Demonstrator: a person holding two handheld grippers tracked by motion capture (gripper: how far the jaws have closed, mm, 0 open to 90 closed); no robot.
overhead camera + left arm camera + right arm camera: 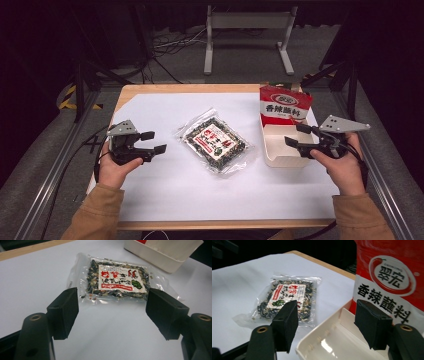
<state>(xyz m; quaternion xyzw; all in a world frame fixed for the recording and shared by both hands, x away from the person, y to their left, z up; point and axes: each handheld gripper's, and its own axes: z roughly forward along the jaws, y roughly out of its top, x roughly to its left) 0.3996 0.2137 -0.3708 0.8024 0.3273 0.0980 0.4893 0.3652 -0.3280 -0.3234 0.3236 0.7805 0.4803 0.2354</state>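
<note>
Seaweed snack packet (215, 141) lies flat and askew at the middle of the white-covered bench (165, 195), label up, free on all sides, seemingly placed for an easy pick; left hand-held gripper (150, 142) hovers just to its left, jaws spread wide and empty, aimed at the packet; right hand-held gripper (298, 136), likewise agape and holding nothing, hangs over the white tray (280, 159), well to the packet's right, where a red seasoning bag (284, 104) stands upright against the far wall
</note>
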